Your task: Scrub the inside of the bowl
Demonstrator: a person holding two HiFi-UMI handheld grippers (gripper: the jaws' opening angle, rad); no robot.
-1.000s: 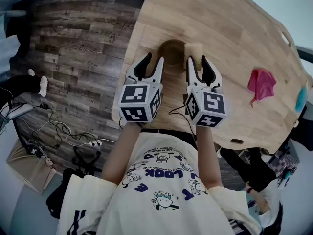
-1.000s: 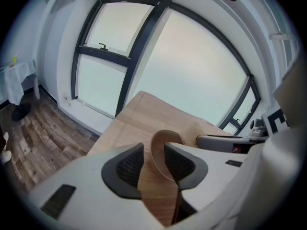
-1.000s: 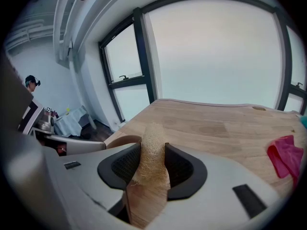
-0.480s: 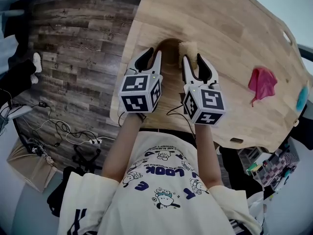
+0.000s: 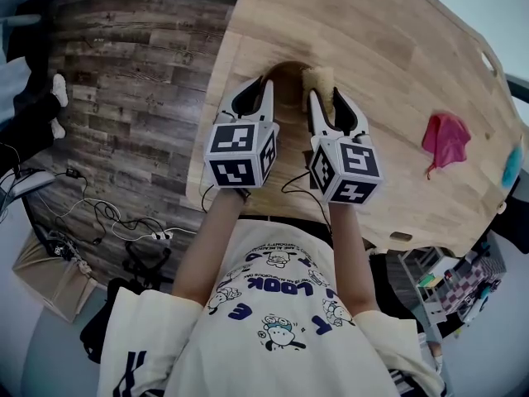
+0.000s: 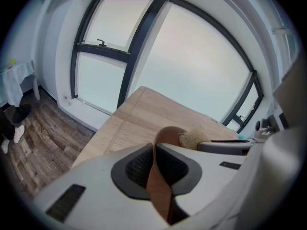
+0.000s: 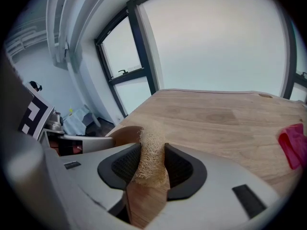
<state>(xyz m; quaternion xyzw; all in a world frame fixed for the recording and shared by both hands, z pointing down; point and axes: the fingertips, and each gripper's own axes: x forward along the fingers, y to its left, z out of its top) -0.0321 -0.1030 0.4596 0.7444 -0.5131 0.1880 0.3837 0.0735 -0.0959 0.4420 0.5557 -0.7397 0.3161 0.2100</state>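
A brown bowl (image 5: 288,78) sat near the front edge of the pale wooden bench (image 5: 388,48), directly ahead of the person, with both grippers reaching to it side by side. The left gripper (image 6: 157,152) met the bowl at its left side: the thin brown wall ran up between the two dark pads, and the jaws were closing on it, narrowed to little more than the wall's thickness, with the pads against it on both sides. The right gripper (image 7: 151,169) was clamped on a tan, fibrous loofah scrubber (image 7: 149,140), whose coarse mesh filled the gap between its pads and stuck out past the jaw tips. In the head view the scrubber lay at the bowl's right rim, just beside or touching it; whether it reached inside the bowl could not be told. Farther right on the bench, well apart from the bowl, lay a crumpled red cloth (image 5: 444,139), and a small teal object (image 5: 510,166) showed at the bench's far right edge, too cut off to identify. Dark wood-plank floor (image 5: 124,81) lay to the left of the bench, with cables (image 5: 103,222) trailing across it. Large dark-framed windows (image 6: 144,47) stood beyond the bench.
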